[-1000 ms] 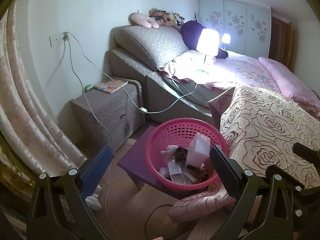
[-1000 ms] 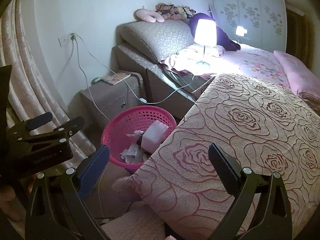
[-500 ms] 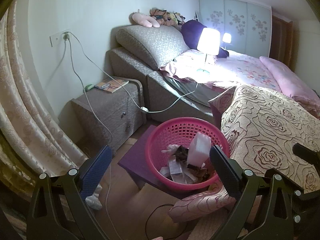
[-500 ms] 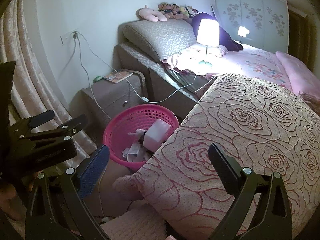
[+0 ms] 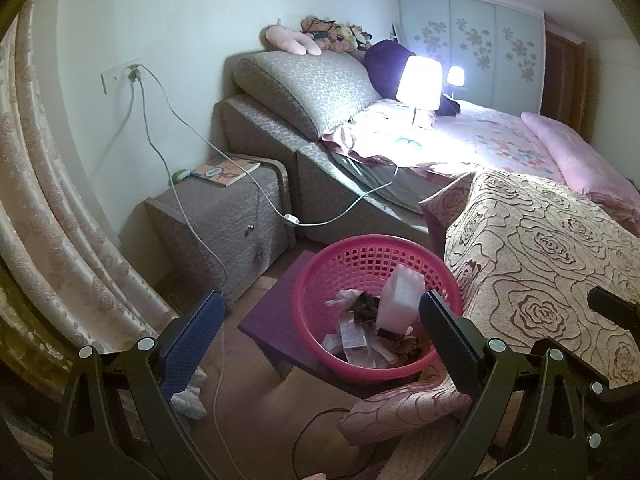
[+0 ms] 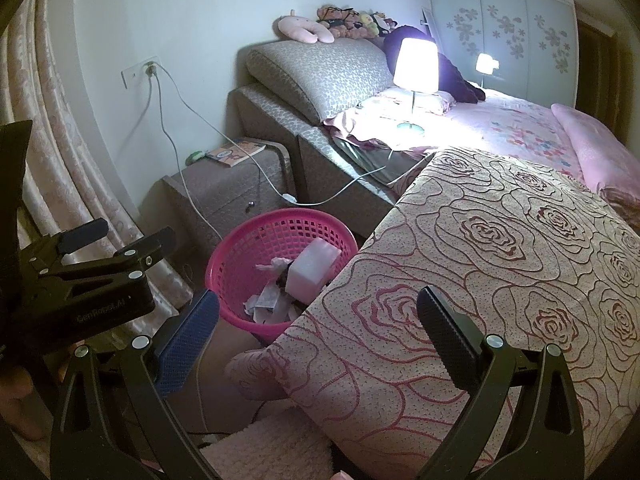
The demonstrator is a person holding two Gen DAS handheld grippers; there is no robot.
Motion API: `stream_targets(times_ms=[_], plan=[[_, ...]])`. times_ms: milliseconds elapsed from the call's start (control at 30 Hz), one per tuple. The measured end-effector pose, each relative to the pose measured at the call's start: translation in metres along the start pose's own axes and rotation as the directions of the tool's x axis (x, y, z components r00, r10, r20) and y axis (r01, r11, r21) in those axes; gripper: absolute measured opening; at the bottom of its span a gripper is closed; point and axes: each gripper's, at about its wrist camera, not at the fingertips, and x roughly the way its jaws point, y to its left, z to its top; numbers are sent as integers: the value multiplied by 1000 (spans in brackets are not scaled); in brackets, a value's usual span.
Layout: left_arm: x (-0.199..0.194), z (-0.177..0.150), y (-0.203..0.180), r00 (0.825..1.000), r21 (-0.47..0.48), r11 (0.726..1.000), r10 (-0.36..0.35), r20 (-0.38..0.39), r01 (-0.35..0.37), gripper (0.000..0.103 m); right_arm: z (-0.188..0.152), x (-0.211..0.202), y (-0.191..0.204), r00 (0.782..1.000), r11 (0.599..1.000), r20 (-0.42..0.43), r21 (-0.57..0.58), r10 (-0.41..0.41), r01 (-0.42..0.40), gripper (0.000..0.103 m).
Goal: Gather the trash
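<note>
A pink plastic basket [image 5: 320,268] [image 6: 240,240] stands on a low purple stool [image 5: 276,308] beside the bed. Inside it lie crumpled papers [image 5: 352,336] [image 6: 266,300] and a white box [image 5: 400,300] [image 6: 312,266]. My left gripper [image 5: 320,340] is open above the basket's near rim, nothing between its fingers. My right gripper [image 6: 318,332] is open over the edge of the rose-patterned bedspread [image 6: 500,260], with the basket ahead to its left. A crumpled white scrap [image 5: 188,394] lies on the floor behind the left gripper's left finger.
A grey nightstand [image 5: 224,216] with a book [image 5: 226,170] stands by the wall, white cables [image 5: 168,168] hanging over it. A lit lamp [image 5: 418,84] sits on the bed. Curtains [image 5: 44,200] fill the left side. The left gripper's body [image 6: 80,276] shows in the right wrist view.
Both views have shifted slightly right and upward; the basket sits a little lower and nearer in frame. Both grippers stay open and nothing was picked up.
</note>
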Motion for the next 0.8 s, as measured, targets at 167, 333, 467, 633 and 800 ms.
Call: stream_targets(times_ms=[167, 333, 467, 633, 800], plan=[[1, 0, 1, 1000, -2, 1000, -1, -1, 1, 94, 0, 0, 0, 1000, 1000, 0, 1, 0, 0, 96], [0, -2, 6, 1000, -3, 1000, 3, -3, -3, 94, 0, 0, 1, 1000, 1000, 0, 0, 1, -1, 96], [1, -3, 8, 1000, -3, 1000, 7, -8, -7, 94, 0, 0, 1, 1000, 1000, 0, -1, 1, -1, 96], [1, -1, 8, 1000, -3, 1000, 16, -13, -16, 94, 0, 0, 1, 1000, 1000, -1, -1, 1, -1, 96], [1, -2, 9, 1000, -2, 1000, 16, -15, -16, 94, -1, 1, 1, 1000, 1000, -2, 0, 1, -1, 96]])
